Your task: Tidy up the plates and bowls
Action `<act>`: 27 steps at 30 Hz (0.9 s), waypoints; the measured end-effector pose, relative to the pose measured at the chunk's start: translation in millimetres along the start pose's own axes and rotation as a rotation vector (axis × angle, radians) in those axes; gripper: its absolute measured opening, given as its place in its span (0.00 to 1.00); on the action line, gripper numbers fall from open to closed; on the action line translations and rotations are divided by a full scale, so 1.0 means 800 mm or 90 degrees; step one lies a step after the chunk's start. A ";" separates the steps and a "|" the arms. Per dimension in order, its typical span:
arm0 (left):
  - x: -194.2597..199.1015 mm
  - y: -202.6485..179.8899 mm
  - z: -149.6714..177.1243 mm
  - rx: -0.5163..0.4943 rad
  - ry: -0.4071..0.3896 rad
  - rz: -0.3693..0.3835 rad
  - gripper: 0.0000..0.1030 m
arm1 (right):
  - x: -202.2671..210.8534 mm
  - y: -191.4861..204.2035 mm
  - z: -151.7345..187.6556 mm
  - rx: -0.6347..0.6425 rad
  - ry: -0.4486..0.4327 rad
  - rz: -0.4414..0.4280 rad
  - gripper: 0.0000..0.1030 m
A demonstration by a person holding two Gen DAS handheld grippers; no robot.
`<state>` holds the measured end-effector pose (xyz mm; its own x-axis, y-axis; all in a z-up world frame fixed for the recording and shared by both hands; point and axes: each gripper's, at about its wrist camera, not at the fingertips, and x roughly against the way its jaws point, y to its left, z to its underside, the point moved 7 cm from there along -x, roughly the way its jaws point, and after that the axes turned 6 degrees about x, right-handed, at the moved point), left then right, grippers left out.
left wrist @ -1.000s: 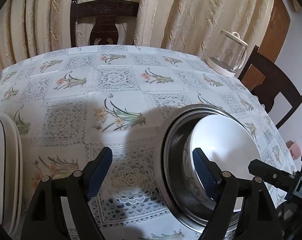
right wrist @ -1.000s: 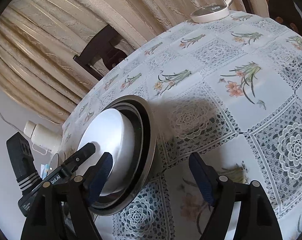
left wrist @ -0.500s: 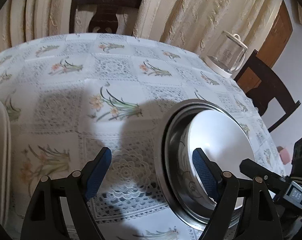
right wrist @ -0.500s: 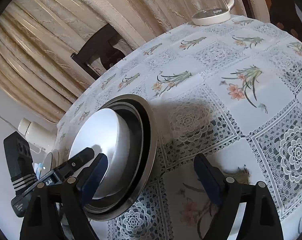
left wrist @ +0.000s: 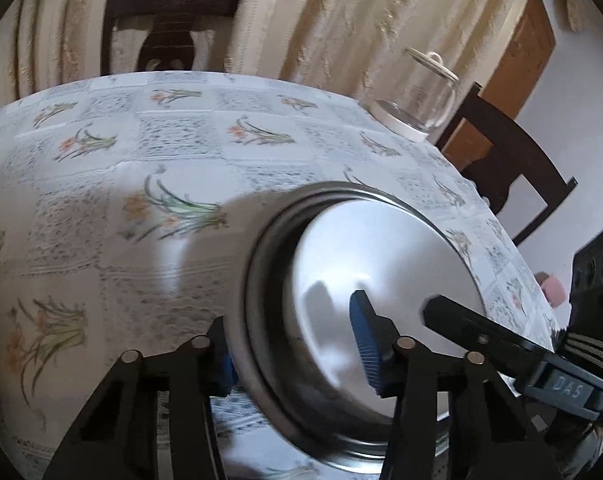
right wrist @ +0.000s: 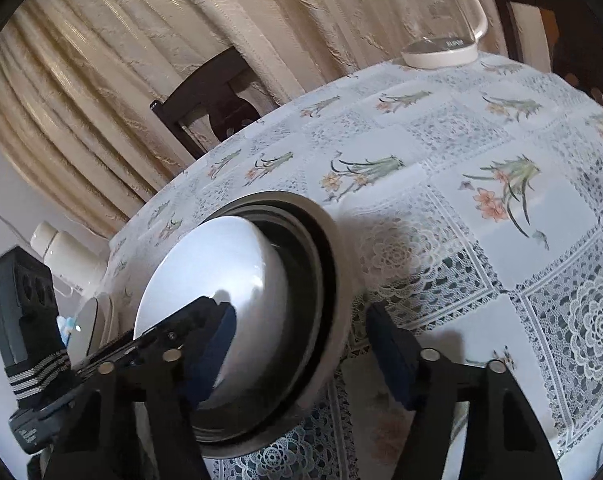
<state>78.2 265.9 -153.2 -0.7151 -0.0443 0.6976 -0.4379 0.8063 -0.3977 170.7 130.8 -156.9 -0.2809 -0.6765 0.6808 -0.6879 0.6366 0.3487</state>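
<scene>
A steel bowl (left wrist: 257, 256) (right wrist: 325, 232) stands on the flowered tablecloth with a white bowl (left wrist: 381, 248) (right wrist: 213, 256) nested inside it. My left gripper (left wrist: 291, 332) straddles the stack's left wall, one blue pad hidden outside under the steel rim and the other pressed inside the white bowl. My right gripper (right wrist: 301, 312) straddles the opposite wall the same way, with its left pad inside the white bowl and its right pad against the steel outside. Both sets of jaws have narrowed onto the walls. The left wrist view is motion-blurred.
A glass kettle (left wrist: 417, 96) (right wrist: 441, 28) stands at the table's far edge. Dark wooden chairs (left wrist: 169, 24) (left wrist: 501, 168) ring the table before a curtain. Stacked white plates (right wrist: 91, 320) and a white bottle (right wrist: 65, 252) lie beyond the bowls on the left.
Both grippers moved forward over the bowls' rims and their jaws narrowed, each now with one pad inside the white bowl and one outside the steel bowl.
</scene>
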 end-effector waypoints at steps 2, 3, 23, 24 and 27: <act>0.000 0.001 -0.001 0.004 -0.003 0.002 0.47 | 0.000 0.006 0.000 0.018 -0.004 0.001 0.58; 0.001 0.001 -0.001 0.006 -0.005 0.003 0.46 | 0.000 0.009 -0.001 0.025 -0.006 0.002 0.56; 0.025 -0.001 0.008 0.029 -0.012 -0.003 0.45 | 0.012 0.022 0.002 0.051 -0.009 0.027 0.50; 0.029 0.000 0.008 0.030 -0.014 -0.005 0.45 | 0.013 0.025 0.002 0.051 -0.007 0.023 0.50; 0.041 0.004 0.008 0.030 -0.021 -0.012 0.45 | 0.017 0.034 0.004 0.050 -0.005 0.014 0.50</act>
<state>49.9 262.8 -135.7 -0.7235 -0.0788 0.6858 -0.4759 0.7767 -0.4127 146.1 137.7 -140.7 -0.3010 -0.6656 0.6829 -0.7315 0.6206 0.2825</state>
